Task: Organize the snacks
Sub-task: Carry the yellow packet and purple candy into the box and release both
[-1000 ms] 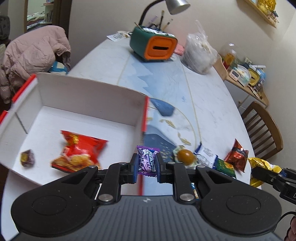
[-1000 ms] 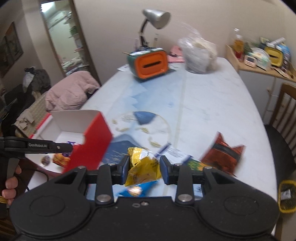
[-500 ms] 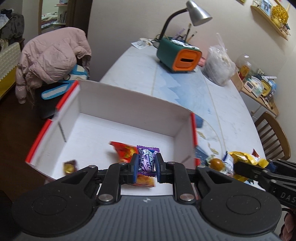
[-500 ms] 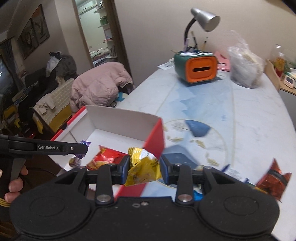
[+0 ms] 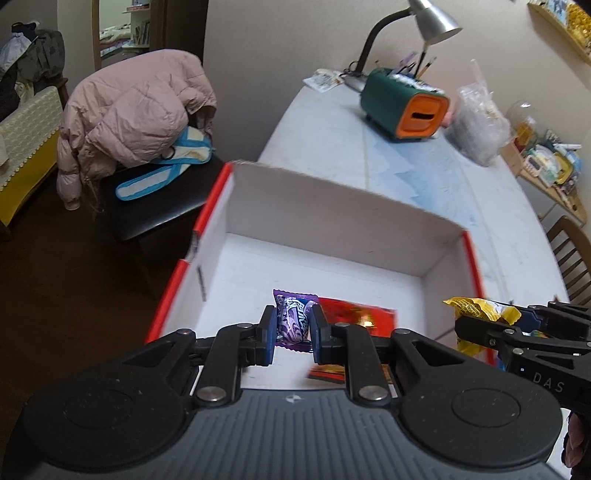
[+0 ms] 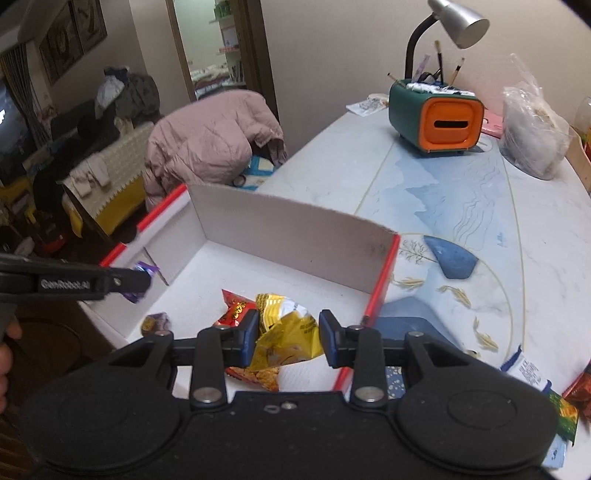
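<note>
A white cardboard box with red outer walls [image 5: 332,218] [image 6: 280,225] sits at the near left corner of the table. My left gripper [image 5: 293,328] is shut on a small purple candy packet [image 5: 293,319] and hangs over the box floor. My right gripper [image 6: 287,338] is shut on a crumpled yellow snack bag [image 6: 286,332], over the box's right half. A red snack bag [image 6: 236,312] [image 5: 354,312] lies on the box floor under both. A small dark wrapped candy [image 6: 155,321] lies near the box's left wall. In the right wrist view the left gripper [image 6: 142,282] enters from the left with the purple packet.
Loose snack packets [image 6: 532,373] lie on the table right of the box. A green and orange pen holder [image 6: 436,114], a desk lamp [image 6: 458,22] and a clear plastic bag [image 6: 532,136] stand at the far end. A chair with a pink jacket [image 5: 136,114] stands left of the table.
Both grippers have travelled left from the loose snacks to above the box, each keeping its packet. The box now fills the middle of both views.
</note>
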Demonstrator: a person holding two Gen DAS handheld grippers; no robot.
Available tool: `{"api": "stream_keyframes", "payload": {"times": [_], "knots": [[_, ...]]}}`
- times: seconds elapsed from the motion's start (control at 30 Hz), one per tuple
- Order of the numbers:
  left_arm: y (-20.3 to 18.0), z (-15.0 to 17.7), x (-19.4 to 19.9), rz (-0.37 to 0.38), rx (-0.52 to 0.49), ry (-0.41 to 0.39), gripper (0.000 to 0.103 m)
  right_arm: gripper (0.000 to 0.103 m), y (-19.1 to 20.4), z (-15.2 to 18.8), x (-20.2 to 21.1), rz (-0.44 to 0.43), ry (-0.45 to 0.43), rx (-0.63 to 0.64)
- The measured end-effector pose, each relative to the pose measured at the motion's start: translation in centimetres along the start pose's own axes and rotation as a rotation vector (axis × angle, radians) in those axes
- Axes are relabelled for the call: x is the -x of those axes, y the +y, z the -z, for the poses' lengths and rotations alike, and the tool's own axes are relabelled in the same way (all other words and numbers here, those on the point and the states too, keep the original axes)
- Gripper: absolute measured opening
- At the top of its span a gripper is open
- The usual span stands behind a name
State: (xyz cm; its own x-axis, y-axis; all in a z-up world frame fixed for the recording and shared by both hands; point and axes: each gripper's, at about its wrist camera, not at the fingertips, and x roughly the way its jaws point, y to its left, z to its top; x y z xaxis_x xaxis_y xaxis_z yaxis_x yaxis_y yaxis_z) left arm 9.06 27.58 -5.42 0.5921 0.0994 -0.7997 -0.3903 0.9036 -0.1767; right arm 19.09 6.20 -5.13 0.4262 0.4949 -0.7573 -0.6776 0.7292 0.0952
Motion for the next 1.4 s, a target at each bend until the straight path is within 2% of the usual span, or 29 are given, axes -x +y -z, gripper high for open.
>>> {"api": "stream_keyframes", "payload": {"times": [0.23,0.5,0.8,0.97,1.03,1.2,1.4], "knots": [[1.2,0.0,-2.9,-0.003,-0.02,0.073,0.018,0.034,1.5,0.2,-3.3,0.044,0.074,0.021],[0.7,0.6,-5.1,-0.005,-0.087,0.144,0.018,0.034,1.7,1.1,-5.1,0.078,0.127,0.013],[0.1,1.4,-6.4,-0.015,-0.137,0.182,0.018,0.037,2.7,1.3,-5.6,0.104,0.127,0.045],[0.3,1.5,-6.2,-0.013,-0.124,0.18,0.019,0.039,2.7,1.1,-5.3,0.105,0.113,0.041],[0.4,1.6,-6.0,-0.008,-0.116,0.178,0.024,0.041,2.6,1.1,-5.1,0.099,0.104,0.038],[0.5,1.7,-5.0,0.003,-0.107,0.146,0.051,0.044,2.5,1.1,-4.3,0.083,0.083,0.02],[0.1,1.6,-2.8,0.02,-0.106,0.084,0.055,0.052,2.2,1.1,-2.5,0.056,0.044,-0.009]]}}
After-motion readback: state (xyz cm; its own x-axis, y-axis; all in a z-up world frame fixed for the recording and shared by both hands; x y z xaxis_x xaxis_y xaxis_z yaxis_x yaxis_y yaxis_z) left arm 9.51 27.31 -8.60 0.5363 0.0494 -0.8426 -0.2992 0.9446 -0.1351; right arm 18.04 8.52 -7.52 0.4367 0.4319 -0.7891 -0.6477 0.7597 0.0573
